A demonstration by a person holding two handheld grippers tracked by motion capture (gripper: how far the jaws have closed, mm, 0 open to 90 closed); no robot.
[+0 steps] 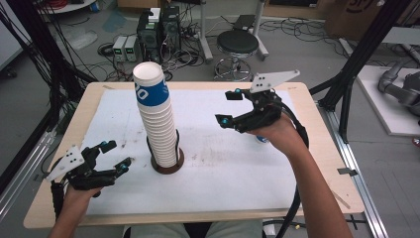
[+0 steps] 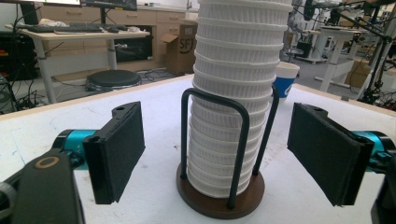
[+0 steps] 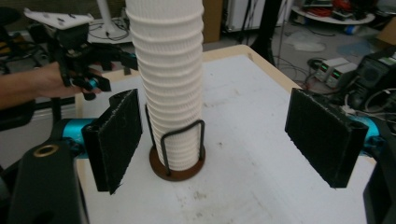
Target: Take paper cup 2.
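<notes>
A tall stack of white ribbed paper cups [image 1: 157,124] stands in a round brown holder with black wire hoops [image 1: 168,165] at the table's middle; the top cup has a blue band. My left gripper [image 1: 113,154] rests low at the front left, open, jaws pointing at the stack [image 2: 236,107] with nothing between them. My right gripper [image 1: 231,107] hovers open above the table to the right of the stack [image 3: 169,88], also empty. A single blue and white cup [image 2: 285,79] stands behind the stack, partly hidden under my right hand [image 1: 261,140].
The table has a white mat [image 1: 223,168] on a wooden top. Beyond the far edge stand a black stool [image 1: 237,47], computer boxes [image 1: 158,29] and cables on the floor. Black frame posts [image 1: 364,49] rise at the right.
</notes>
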